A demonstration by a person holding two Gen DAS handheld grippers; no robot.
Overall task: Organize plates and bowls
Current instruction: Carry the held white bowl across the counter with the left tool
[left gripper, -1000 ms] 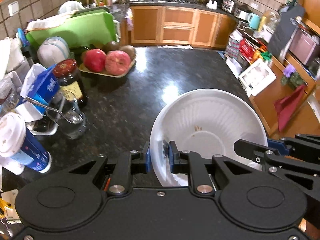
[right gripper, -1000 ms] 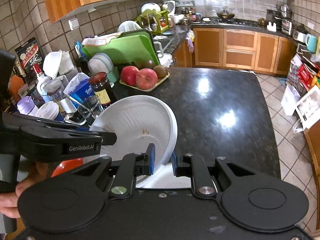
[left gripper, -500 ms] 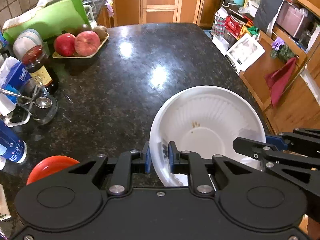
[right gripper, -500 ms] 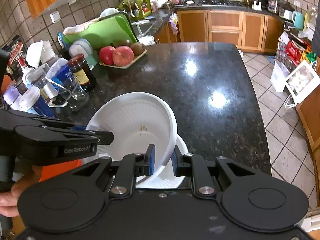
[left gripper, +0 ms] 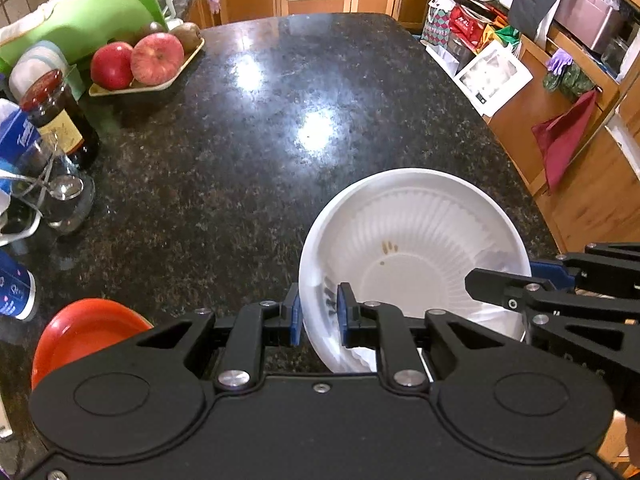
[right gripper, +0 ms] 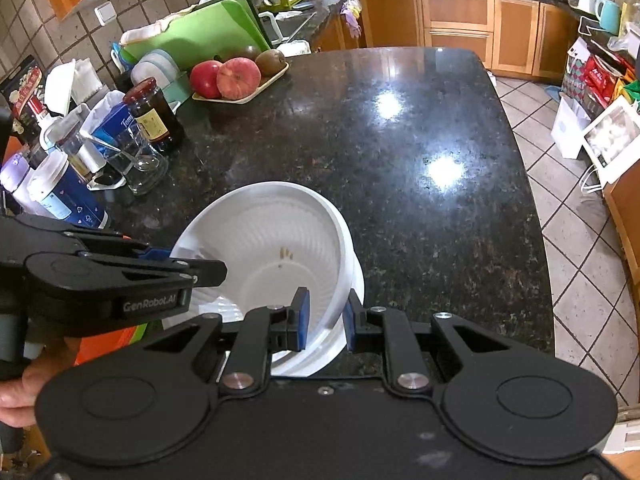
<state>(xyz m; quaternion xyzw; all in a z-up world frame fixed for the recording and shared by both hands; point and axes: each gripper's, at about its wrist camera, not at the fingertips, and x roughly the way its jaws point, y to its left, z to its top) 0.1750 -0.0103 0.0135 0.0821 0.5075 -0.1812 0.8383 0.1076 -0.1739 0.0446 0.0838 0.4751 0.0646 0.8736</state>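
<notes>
left wrist: glass jar [left gripper: 60, 200], orange plate [left gripper: 88, 332] flank white bowl [left gripper: 412, 256].

**Bowl at the near edge of the counter, clutter along the left**

The bowl [left gripper: 412, 252] sits at the near edge of the countertop [left gripper: 256, 128], held between two grippers: the left gripper [left gripper: 318, 314] on its left rim, the right gripper [right gripper: 325, 322] on its right rim. Under the bowl lies a plate [right gripper: 352, 292], partly covered. A second plate [left gripper: 84, 332] lies to the left, by the near edge. Along the left side stand a glass with a spoon [right gripper: 138, 160], a jar [right gripper: 154, 116] behind it, and a tray of fruit [right gripper: 236, 76] farther back. A cutting board [right gripper: 200, 36] leans behind the tray. The middle and right of the counter are bare.
</notes>
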